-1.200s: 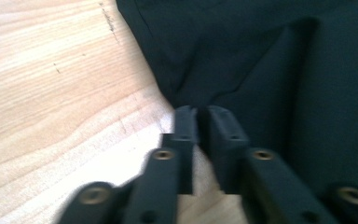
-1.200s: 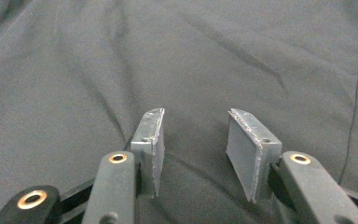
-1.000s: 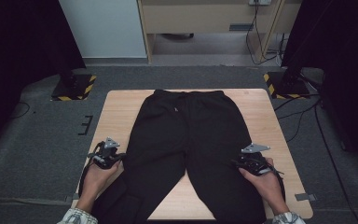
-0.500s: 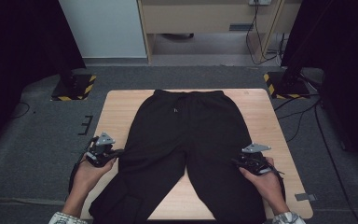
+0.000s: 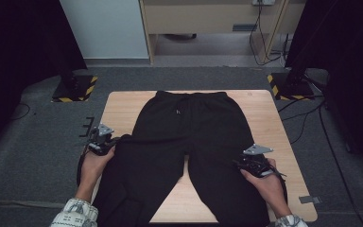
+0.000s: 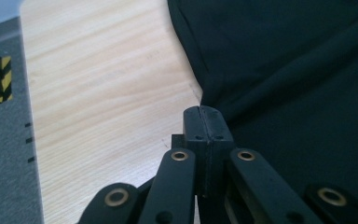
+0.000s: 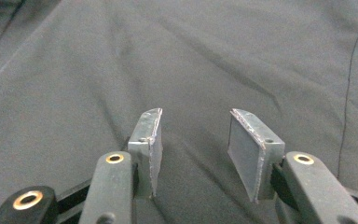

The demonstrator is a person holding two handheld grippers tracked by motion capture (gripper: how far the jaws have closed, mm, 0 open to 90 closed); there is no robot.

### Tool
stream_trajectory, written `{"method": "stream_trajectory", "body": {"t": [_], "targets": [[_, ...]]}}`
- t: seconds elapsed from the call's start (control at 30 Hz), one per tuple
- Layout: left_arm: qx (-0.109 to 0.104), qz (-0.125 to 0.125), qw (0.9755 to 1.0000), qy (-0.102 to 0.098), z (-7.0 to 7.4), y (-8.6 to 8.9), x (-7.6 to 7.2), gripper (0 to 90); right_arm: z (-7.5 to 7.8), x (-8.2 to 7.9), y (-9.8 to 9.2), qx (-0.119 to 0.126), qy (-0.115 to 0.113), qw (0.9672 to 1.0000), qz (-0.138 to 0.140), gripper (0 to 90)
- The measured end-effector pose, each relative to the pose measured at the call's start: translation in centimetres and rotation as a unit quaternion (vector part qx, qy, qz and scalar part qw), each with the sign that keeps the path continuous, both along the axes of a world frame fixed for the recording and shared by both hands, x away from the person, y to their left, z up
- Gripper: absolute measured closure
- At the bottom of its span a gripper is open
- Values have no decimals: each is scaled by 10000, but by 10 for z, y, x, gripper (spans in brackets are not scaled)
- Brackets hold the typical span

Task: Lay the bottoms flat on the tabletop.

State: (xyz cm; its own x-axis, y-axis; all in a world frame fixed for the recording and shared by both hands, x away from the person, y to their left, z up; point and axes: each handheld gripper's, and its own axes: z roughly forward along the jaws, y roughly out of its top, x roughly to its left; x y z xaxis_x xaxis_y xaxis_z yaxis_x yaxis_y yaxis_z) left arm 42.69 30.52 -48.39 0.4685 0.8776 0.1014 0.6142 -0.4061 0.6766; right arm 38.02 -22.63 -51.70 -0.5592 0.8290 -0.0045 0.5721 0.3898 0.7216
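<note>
Black trousers (image 5: 194,127) lie flat on the wooden table (image 5: 123,109), waistband at the far side and legs running toward me. My left gripper (image 5: 115,141) sits at the outer edge of the left leg. In the left gripper view its jaws (image 6: 203,112) are pressed together on a pinched fold of the trousers (image 6: 298,70), which draws taut to their tip above the bare table (image 6: 102,84). My right gripper (image 5: 241,163) hovers over the outer part of the right leg. Its pads (image 7: 193,135) stand apart over the fabric (image 7: 168,60), with nothing between them.
Yellow-and-black striped stand feet sit on the grey carpet beyond the table's far left corner (image 5: 73,90) and far right corner (image 5: 288,85). Cables (image 5: 307,118) trail over the floor to the right. A wooden cabinet (image 5: 208,19) stands at the back.
My left gripper has moved outward and farther up the table's left side, drawing the trouser leg's edge with it. The right gripper has stayed put.
</note>
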Motion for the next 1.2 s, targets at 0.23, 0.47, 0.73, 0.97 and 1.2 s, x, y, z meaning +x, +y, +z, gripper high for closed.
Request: {"method": "stream_trajectory", "body": {"t": [0.23,0.47,0.73,0.97,1.2], "targets": [[-181,-63,9995,-268,-3,10,-45,545,10,-3,9,188,-171,9995,187,527],[-289,-350,9988,-207,-1,22,-99,636,13,-4,21,186,-193,9991,342,521],[45,-895,9959,118,-32,8,-118,619,12,-4,29,136,-188,9987,449,516],[-108,-1578,9859,544,-29,-4,-161,647,16,-2,26,238,-200,9985,450,504],[-501,-1630,9849,306,-8,4,-178,634,22,-1,41,242,-244,9973,648,493]]}}
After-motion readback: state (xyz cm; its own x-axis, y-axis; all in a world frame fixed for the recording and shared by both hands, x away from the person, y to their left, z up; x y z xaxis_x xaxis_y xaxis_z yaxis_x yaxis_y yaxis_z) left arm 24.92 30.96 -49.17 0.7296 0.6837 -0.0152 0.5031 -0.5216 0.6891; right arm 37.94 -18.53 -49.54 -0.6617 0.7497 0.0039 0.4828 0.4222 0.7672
